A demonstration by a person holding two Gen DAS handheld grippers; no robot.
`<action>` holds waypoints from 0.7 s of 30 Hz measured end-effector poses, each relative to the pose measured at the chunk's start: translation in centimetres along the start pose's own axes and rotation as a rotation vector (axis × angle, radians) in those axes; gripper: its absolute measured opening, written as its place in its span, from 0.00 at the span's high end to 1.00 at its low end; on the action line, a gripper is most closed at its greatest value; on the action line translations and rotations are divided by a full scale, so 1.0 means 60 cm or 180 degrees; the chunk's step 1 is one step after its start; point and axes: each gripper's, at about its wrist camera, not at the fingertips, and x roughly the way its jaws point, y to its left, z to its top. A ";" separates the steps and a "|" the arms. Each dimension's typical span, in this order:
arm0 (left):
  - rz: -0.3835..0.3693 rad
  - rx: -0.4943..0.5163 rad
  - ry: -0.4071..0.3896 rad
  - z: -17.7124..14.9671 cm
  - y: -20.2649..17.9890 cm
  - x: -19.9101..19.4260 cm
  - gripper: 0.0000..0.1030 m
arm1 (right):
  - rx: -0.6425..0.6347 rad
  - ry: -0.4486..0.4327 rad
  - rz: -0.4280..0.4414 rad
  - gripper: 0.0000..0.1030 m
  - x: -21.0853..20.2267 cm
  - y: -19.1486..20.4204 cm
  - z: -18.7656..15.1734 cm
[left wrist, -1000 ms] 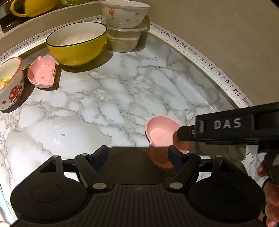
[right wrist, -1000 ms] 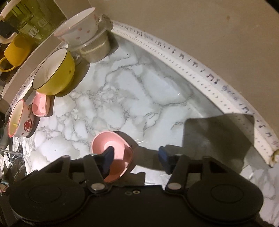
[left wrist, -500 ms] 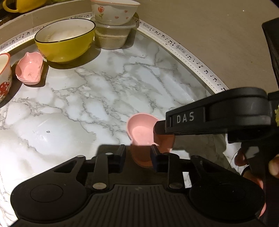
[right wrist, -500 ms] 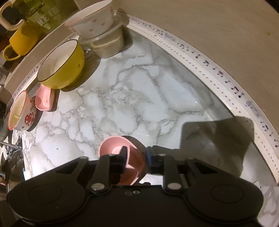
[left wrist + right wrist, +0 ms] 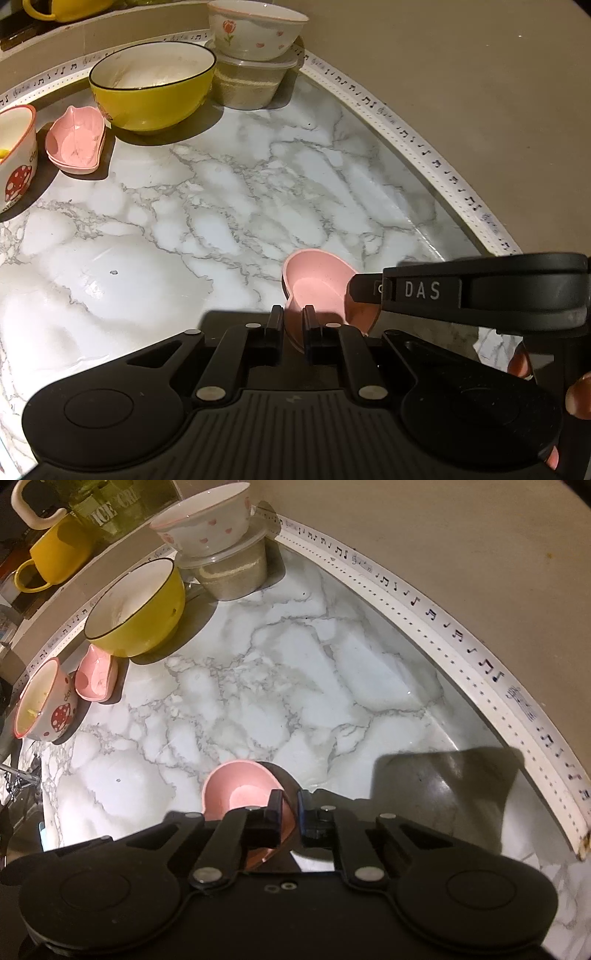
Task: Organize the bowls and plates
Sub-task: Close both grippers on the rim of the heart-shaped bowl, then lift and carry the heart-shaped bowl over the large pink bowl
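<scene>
A small pink dish [image 5: 314, 288] sits low over the marble counter, near its front. My left gripper [image 5: 293, 328] is shut on its near rim. My right gripper [image 5: 290, 812] is shut on its right rim; it shows from the side in the left wrist view [image 5: 364, 290]. The dish also shows in the right wrist view [image 5: 240, 790]. A second pink dish [image 5: 75, 142] lies at the back left beside a yellow bowl [image 5: 151, 85] and a mushroom-print bowl [image 5: 14, 155]. A white tulip bowl [image 5: 256, 29] stands on a lidded plastic container [image 5: 251, 83].
The marble counter [image 5: 221, 206] is bordered by a white strip with music notes [image 5: 424, 147] along the wall. A yellow mug [image 5: 55, 554] stands on a ledge behind the bowls. A metal faucet part [image 5: 18, 779] shows at the left edge.
Both grippers have shut onto the rim of the near pink dish; a second ago both were open around it. The left view has shifted slightly.
</scene>
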 end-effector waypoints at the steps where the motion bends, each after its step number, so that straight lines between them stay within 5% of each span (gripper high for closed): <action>1: -0.0016 0.0006 0.0000 0.000 -0.001 -0.005 0.90 | 0.0006 -0.0014 0.0002 0.94 -0.006 0.000 -0.002; 21: -0.0338 0.0457 -0.0109 -0.036 -0.078 -0.139 0.90 | 0.0187 -0.0396 0.0071 0.97 -0.176 -0.023 -0.073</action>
